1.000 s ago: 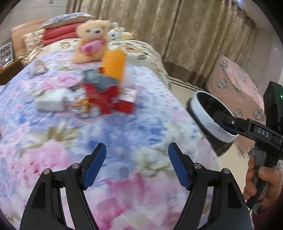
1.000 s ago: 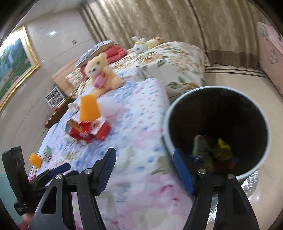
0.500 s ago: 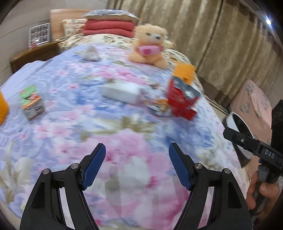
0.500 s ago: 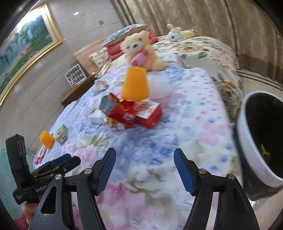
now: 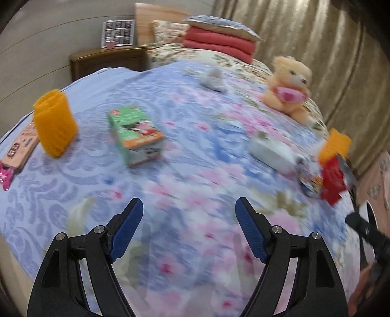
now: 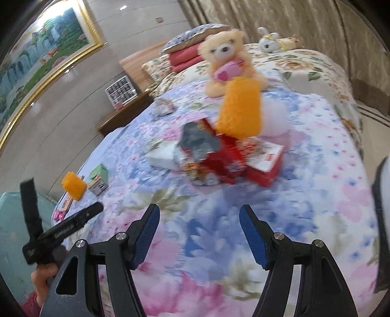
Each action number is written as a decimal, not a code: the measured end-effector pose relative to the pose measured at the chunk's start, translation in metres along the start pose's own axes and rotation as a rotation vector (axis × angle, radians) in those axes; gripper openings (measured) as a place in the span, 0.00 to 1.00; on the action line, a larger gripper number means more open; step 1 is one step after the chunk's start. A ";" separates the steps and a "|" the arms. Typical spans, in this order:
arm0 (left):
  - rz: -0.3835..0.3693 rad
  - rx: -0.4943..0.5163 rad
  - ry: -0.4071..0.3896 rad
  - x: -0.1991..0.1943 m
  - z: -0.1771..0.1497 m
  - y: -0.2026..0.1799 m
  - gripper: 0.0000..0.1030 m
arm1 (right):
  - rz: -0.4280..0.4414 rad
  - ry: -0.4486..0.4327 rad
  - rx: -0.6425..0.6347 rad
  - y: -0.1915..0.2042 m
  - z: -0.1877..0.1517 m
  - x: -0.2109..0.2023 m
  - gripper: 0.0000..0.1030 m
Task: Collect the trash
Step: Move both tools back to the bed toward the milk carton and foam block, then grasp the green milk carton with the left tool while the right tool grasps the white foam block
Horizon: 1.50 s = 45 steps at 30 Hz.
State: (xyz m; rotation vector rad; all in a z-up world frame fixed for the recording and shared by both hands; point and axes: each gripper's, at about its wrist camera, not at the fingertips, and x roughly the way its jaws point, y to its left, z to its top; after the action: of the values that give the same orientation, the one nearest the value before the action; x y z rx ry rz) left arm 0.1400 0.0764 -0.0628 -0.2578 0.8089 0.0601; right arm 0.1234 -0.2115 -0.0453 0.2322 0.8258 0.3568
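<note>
Trash lies scattered on a floral bedspread [image 5: 195,195]. In the left wrist view a green carton [image 5: 135,134] and an orange foam sleeve [image 5: 54,125] lie at the left, a white box [image 5: 270,151] and red packets [image 5: 332,180] at the right. My left gripper [image 5: 189,229] is open and empty above the bed. In the right wrist view a pile of red boxes [image 6: 226,161] with an orange foam sleeve [image 6: 240,111] lies ahead. My right gripper [image 6: 199,231] is open and empty. The bin's rim [image 6: 384,219] shows at the right edge.
A teddy bear [image 5: 288,89] and stacked pillows [image 5: 219,41] sit at the head of the bed. A crumpled grey wrapper [image 5: 213,79] lies near them. A wooden nightstand [image 5: 107,59] stands at the far left. Curtains [image 6: 292,19] hang behind the bed.
Both grippers have swung left, away from the bin and across the bed. The green carton and left orange sleeve have come into the left view. Both stay open and empty.
</note>
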 end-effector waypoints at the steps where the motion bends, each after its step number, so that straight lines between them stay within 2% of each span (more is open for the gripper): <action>1: 0.010 -0.007 -0.002 0.001 0.003 0.005 0.78 | 0.014 0.009 -0.015 0.007 0.001 0.005 0.68; 4: 0.053 -0.015 -0.003 0.007 0.015 0.016 0.78 | 0.051 0.022 -0.046 0.024 0.006 0.019 0.68; 12: 0.105 -0.035 0.004 0.029 0.044 0.034 0.81 | 0.156 0.054 -0.088 0.048 0.032 0.066 0.68; 21: 0.196 0.009 0.078 0.067 0.062 0.035 0.84 | 0.012 0.076 -0.029 0.037 0.057 0.118 0.67; 25: 0.216 -0.013 0.096 0.073 0.064 0.043 0.84 | 0.007 0.080 0.001 0.032 0.062 0.129 0.67; 27: 0.213 -0.014 0.094 0.073 0.065 0.043 0.84 | 0.009 0.067 0.009 0.033 0.064 0.132 0.67; 29: 0.215 -0.007 0.092 0.073 0.064 0.042 0.78 | 0.015 0.059 0.017 0.034 0.067 0.135 0.67; 30: 0.211 -0.003 0.090 0.073 0.064 0.042 0.65 | 0.011 0.053 0.024 0.034 0.067 0.136 0.64; 31: 0.214 0.001 0.087 0.072 0.063 0.041 0.57 | 0.001 0.049 0.023 0.034 0.068 0.137 0.49; 32: 0.210 0.007 0.080 0.070 0.062 0.041 0.57 | -0.003 0.053 0.024 0.033 0.067 0.139 0.44; 36: 0.169 0.025 0.065 0.064 0.059 0.038 0.56 | 0.016 0.029 0.017 0.033 0.063 0.128 0.41; 40: 0.086 0.061 0.039 0.047 0.047 0.027 0.55 | 0.063 0.013 -0.002 0.038 0.053 0.102 0.40; 45: 0.035 0.130 0.040 0.029 0.028 0.004 0.55 | 0.100 0.011 -0.033 0.042 0.030 0.066 0.40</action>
State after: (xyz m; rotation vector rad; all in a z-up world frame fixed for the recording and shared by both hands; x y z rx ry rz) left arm 0.1794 0.0859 -0.0663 -0.1223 0.8533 0.0347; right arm 0.1777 -0.1485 -0.0560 0.2411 0.8205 0.4658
